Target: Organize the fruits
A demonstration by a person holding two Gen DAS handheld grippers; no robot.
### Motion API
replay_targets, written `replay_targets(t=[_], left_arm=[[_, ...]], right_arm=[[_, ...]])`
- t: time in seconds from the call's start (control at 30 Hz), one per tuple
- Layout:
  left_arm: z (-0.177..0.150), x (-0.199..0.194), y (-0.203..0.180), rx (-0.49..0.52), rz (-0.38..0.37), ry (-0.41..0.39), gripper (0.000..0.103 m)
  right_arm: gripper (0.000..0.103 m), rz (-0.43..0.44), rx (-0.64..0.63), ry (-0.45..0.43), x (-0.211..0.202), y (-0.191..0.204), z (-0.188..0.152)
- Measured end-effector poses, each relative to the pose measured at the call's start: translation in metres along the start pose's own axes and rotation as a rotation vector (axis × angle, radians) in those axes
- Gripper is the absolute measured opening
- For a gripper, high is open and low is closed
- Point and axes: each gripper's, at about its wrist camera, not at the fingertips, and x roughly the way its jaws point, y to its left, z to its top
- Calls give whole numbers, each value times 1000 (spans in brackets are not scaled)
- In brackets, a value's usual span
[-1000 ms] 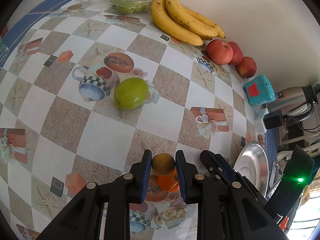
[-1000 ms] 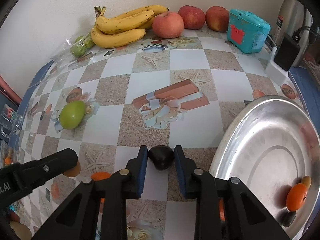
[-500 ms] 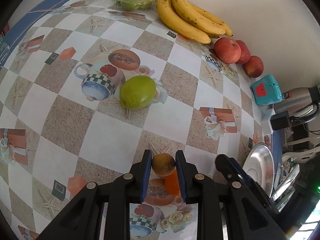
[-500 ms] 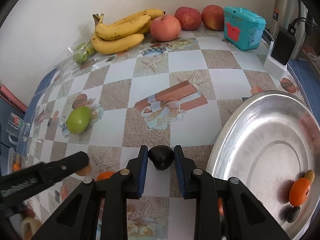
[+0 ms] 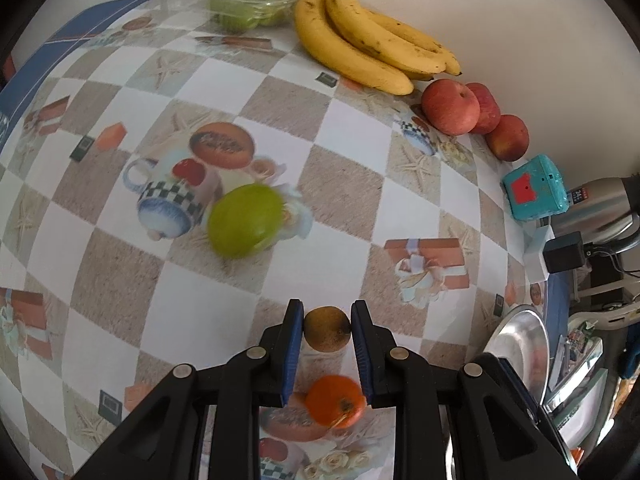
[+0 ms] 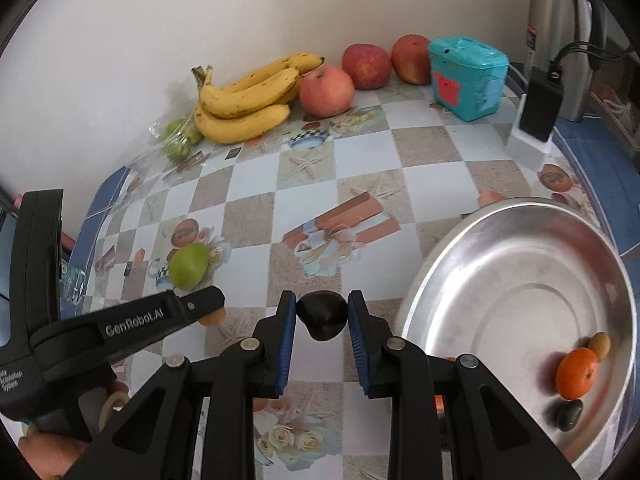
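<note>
My left gripper is shut on a small brown round fruit, held above the patterned tablecloth. An orange lies on the cloth just below it. My right gripper is shut on a small dark fruit, left of the steel plate. In that plate lie an orange, a small brown fruit and a dark one. A green mango rests mid-table. The left gripper's body shows at the left of the right wrist view.
Along the wall sit bananas, three red apples, a bag of green fruits and a teal box. A steel thermos and a black charger stand at the right. The plate lies near the table's right edge.
Both grippers have risen with their fruits held. In the left view the table slid down-right and the orange now shows below the jaws. The right view now looks from higher up.
</note>
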Motion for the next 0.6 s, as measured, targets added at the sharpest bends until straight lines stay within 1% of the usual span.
replay_targets(t=[0.1, 0.2, 0.33, 0.43, 0.6], left_arm=[[4, 0, -14, 15, -9, -3, 26], [3, -1, -37, 57, -29, -9, 26], [-5, -3, -65, 116, -67, -13, 26], [-13, -3, -85, 169, -71, -17, 26], [-29, 2, -110, 244, -93, 5, 26]], right_arm=[[27, 9, 33, -7, -5, -11, 2], [27, 0, 66, -18, -14, -25, 5], [27, -44, 116, -30, -25, -49, 6], [27, -77, 170, -42, -33, -74, 6], [27, -135, 246, -45, -41, -108, 3]])
